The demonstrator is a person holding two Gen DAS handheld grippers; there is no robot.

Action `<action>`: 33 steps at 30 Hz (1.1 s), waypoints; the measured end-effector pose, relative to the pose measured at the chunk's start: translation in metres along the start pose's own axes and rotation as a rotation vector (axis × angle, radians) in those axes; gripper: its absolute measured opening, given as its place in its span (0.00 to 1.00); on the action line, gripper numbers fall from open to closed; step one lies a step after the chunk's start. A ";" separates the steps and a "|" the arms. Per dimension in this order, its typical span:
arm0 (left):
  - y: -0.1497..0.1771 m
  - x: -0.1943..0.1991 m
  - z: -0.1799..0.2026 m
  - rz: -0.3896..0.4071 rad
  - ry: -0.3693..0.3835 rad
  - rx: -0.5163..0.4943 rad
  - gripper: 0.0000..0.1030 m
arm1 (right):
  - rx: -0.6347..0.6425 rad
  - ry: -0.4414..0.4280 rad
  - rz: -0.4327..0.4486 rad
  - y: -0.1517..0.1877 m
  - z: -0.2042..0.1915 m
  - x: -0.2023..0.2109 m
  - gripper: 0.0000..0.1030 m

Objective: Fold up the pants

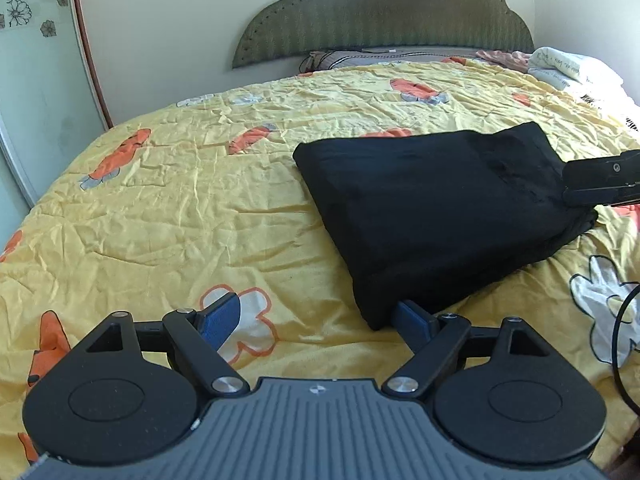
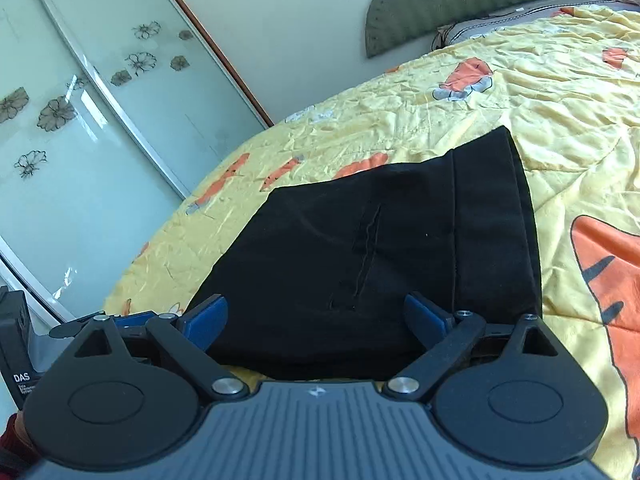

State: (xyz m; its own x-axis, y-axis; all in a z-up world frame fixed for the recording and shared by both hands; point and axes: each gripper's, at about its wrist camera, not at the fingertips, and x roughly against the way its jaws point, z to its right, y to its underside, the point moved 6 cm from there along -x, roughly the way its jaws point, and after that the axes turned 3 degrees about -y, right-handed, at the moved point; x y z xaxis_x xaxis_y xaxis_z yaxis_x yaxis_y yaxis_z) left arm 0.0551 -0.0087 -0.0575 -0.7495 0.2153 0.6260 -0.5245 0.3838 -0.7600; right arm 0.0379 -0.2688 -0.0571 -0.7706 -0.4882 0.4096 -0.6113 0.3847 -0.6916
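Note:
The black pants (image 1: 432, 216) lie folded into a thick rectangle on the yellow patterned bedspread (image 1: 200, 200). My left gripper (image 1: 316, 320) is open and empty just off the near corner of the pants, its right fingertip (image 1: 410, 314) touching that corner. My right gripper (image 2: 316, 316) is open over the near edge of the pants (image 2: 360, 248), holding nothing. It also shows in the left wrist view (image 1: 600, 180) at the right side of the pants.
A green padded headboard (image 1: 384, 12) stands at the far end. Pillows and bedding (image 1: 568, 68) lie at the far right. Sliding glass wardrobe doors (image 2: 80, 120) stand to the left of the bed. A black cable (image 1: 620, 344) hangs at the right.

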 end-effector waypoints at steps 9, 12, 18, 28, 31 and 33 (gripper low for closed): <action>-0.064 -0.005 0.030 0.163 0.197 0.073 0.87 | -0.004 0.153 0.077 -0.022 0.017 0.006 0.94; -0.048 -0.040 0.052 0.008 0.186 -0.004 0.86 | 0.038 0.173 0.056 -0.010 0.022 0.005 0.94; -0.033 -0.040 0.042 -0.001 0.178 0.031 0.87 | 0.148 0.270 0.092 -0.016 0.014 0.028 0.94; -0.068 -0.029 0.041 0.083 0.235 0.163 0.88 | 0.211 0.301 0.128 -0.030 0.003 0.005 0.94; -0.061 -0.046 0.057 0.044 0.134 0.099 0.87 | 0.307 0.353 0.111 -0.024 -0.005 -0.009 0.94; -0.054 -0.057 0.061 0.012 0.079 0.084 0.87 | 0.344 0.421 0.110 -0.021 -0.001 -0.015 0.94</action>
State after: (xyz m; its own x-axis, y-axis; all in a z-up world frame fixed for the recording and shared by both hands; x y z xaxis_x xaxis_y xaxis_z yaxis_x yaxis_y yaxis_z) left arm 0.1016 -0.0966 -0.0635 -0.7237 0.2904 0.6261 -0.5500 0.3053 -0.7774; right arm 0.0621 -0.2690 -0.0478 -0.8751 -0.0767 0.4779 -0.4837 0.1033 -0.8691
